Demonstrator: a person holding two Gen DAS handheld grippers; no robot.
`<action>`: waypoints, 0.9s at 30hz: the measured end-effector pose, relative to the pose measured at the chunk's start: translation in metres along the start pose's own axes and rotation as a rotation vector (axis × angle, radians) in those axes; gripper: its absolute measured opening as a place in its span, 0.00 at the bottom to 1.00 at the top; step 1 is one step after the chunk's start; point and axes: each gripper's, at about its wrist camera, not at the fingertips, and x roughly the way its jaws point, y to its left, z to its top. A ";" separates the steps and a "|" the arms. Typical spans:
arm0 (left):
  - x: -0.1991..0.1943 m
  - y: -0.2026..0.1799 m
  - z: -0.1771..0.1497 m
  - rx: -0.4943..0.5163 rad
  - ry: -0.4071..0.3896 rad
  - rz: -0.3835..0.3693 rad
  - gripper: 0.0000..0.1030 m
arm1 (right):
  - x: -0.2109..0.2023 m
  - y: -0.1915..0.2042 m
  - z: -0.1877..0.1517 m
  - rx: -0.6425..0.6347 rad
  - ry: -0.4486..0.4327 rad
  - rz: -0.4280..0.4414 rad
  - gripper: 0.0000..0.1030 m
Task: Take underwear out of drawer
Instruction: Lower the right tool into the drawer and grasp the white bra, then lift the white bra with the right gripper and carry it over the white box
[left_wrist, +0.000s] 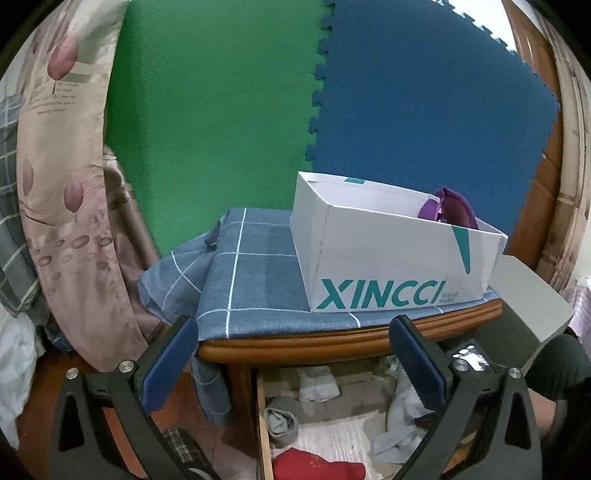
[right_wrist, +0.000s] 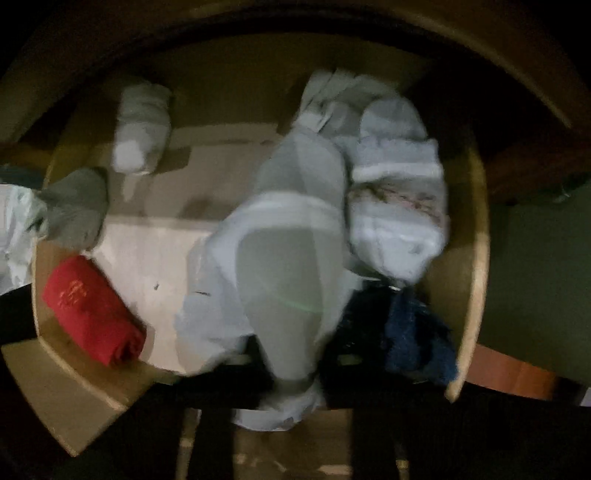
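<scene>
We have the drawer (right_wrist: 476, 236) open and the right gripper (right_wrist: 280, 398) pointing straight down into it, jaws shut on the pale grey-blue underwear (right_wrist: 291, 266), as best we can judge through the blur. That piece hangs from the pinch but is not yet clear of the drawer, so the grasp looks done and the lift-out and set-down are left.

On the tabletop (left_wrist: 332, 341), covered by a blue checked cloth (left_wrist: 255, 266), we see a white box (left_wrist: 391, 258) with a purple garment (left_wrist: 454, 208) poking over its rim. The left gripper (left_wrist: 291, 369) hangs wide open and empty in front of the tabletop.

Inside the drawer we see a pale striped bundle (right_wrist: 399, 206) just beside the held piece, a dark blue item (right_wrist: 413, 332) at the right wall, a red roll (right_wrist: 92, 310), a grey roll (right_wrist: 74, 206) and a white roll (right_wrist: 140, 129) at the left.
</scene>
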 end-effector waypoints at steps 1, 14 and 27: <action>0.001 0.001 0.000 -0.004 0.002 0.003 0.99 | -0.006 -0.001 -0.005 -0.009 -0.025 0.012 0.09; 0.006 0.014 -0.001 -0.066 0.014 0.055 0.99 | -0.137 0.011 -0.063 -0.130 -0.378 0.082 0.09; 0.013 -0.005 -0.009 0.049 0.037 0.090 0.99 | -0.244 0.003 -0.079 -0.094 -0.611 0.182 0.09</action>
